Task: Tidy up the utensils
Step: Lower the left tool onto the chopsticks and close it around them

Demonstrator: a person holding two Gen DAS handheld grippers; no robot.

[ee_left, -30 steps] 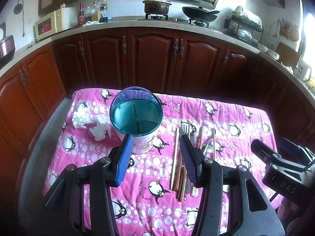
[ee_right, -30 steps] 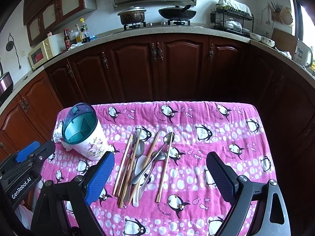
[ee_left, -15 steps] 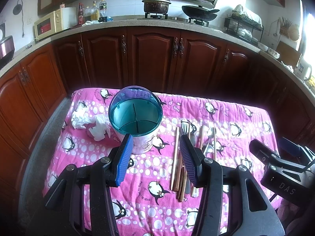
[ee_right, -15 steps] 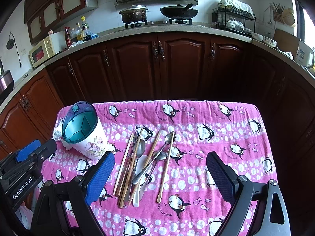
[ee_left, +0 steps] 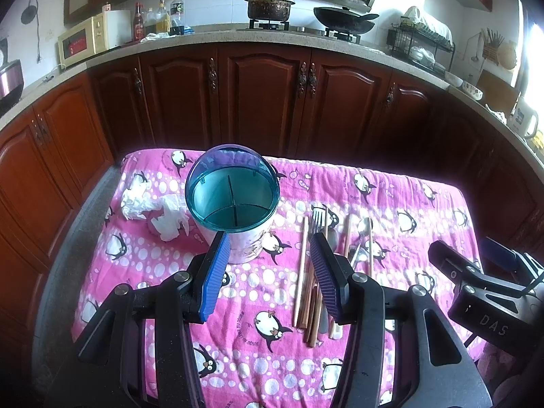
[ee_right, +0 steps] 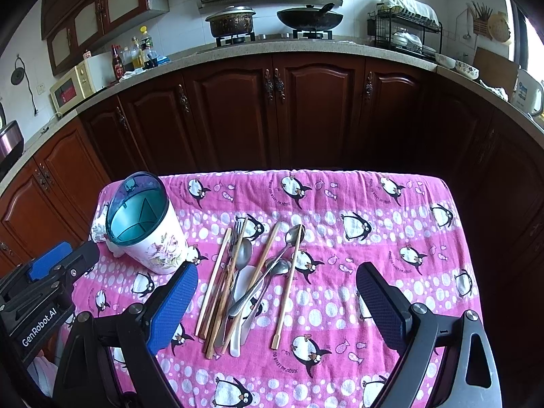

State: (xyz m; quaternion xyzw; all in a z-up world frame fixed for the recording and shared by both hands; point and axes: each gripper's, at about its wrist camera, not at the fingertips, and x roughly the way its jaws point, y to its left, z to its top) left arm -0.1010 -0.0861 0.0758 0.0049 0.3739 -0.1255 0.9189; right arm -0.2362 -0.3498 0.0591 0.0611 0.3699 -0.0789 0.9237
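Utensils [ee_right: 244,278] lie in a loose bundle on the pink cloth [ee_right: 391,238], just right of the holder [ee_right: 146,231], long axes pointing away from the tongs toward the cabinets. Right gripper [ee_right: 275,302] hangs wide open and empty directly over the bundle, so I judge it nearer. Left gripper [ee_left: 268,272], partly open, holds nothing, in front of the holder, bundle at its right.

Both tools are matte black plastic with round silver screws. The left gripper [ee_left: 268,275] carries ribbed blue pads [ee_left: 215,275]. The right gripper [ee_right: 277,306] has a blue pad and a darker, seemingly navy one [ee_right: 380,309]; white lettering marks their bodies.
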